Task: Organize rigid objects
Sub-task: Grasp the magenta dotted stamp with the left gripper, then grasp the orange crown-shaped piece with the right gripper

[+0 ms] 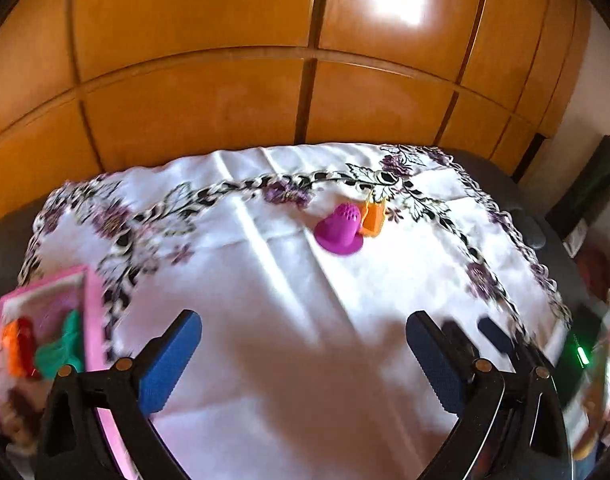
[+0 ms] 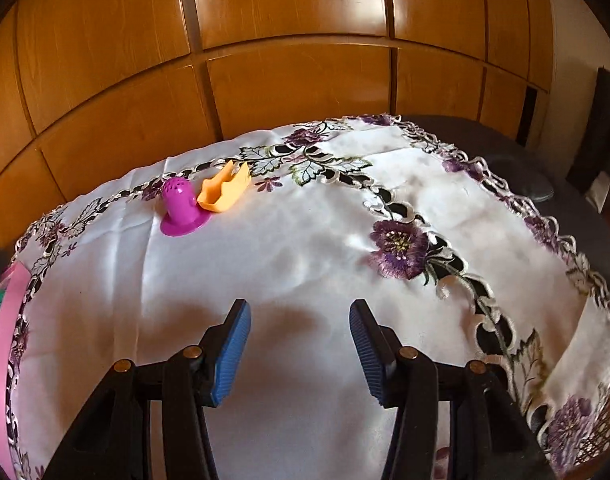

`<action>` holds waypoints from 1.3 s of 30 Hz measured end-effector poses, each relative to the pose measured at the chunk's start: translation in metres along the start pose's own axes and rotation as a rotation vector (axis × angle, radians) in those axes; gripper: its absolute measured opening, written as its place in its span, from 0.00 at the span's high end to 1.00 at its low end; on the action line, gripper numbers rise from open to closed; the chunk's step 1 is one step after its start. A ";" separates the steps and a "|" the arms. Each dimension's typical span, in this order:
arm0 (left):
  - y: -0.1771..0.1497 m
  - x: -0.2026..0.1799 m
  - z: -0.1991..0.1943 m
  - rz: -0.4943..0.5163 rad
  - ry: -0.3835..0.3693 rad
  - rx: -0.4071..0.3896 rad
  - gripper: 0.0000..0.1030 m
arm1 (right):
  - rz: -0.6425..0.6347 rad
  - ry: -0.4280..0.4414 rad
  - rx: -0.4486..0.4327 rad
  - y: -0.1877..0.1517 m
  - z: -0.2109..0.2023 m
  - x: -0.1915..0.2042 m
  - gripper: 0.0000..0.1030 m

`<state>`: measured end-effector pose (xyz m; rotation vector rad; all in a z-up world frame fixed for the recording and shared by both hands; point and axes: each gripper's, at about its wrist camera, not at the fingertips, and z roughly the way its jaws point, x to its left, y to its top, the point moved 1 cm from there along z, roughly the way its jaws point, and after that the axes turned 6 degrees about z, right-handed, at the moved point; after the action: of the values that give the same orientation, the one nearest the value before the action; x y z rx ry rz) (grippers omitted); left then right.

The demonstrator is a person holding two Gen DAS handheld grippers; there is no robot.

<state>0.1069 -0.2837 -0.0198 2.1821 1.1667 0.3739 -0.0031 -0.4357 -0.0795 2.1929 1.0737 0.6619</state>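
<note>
Wooden cupboard doors [image 2: 265, 80] stood behind the table, and a white cloth [image 2: 297, 264] with purple flowers covered it. Your right claw [image 2: 300, 350] hung over bare cloth, fingers spread and holding nothing; your left claw [image 1: 305, 364] was spread wider, also empty. Ahead and to the left of the right claw sat the purple cap [image 2: 180, 208], touching the orange piece [image 2: 224, 192] just to its right (both looked like thin moulded plastic). You could have judged them light, stiff and a little slick, so likely to skid on the smooth cloth. The cap's domed body above its flange seemed the better hold; for the orange piece, a side wall. Left of the left claw, close by, lay the pink box [image 1: 93, 312] with toys already inside.
</note>
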 end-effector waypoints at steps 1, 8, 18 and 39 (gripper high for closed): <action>0.007 -0.004 0.012 0.015 -0.007 0.004 0.00 | 0.005 0.000 0.001 0.000 0.001 -0.001 0.50; 0.040 -0.021 0.069 0.055 -0.014 -0.004 0.00 | 0.055 -0.006 0.013 -0.003 0.006 -0.008 0.50; 0.064 -0.044 0.125 0.160 0.034 -0.057 0.19 | 0.092 0.032 -0.003 -0.005 0.005 -0.015 0.49; 0.015 -0.019 0.101 0.071 -0.071 -0.038 0.60 | 0.079 0.014 0.005 -0.005 0.007 -0.012 0.49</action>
<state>0.1572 -0.3455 -0.0866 2.1895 1.0380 0.3438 -0.0075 -0.4453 -0.0898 2.2475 1.0008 0.7108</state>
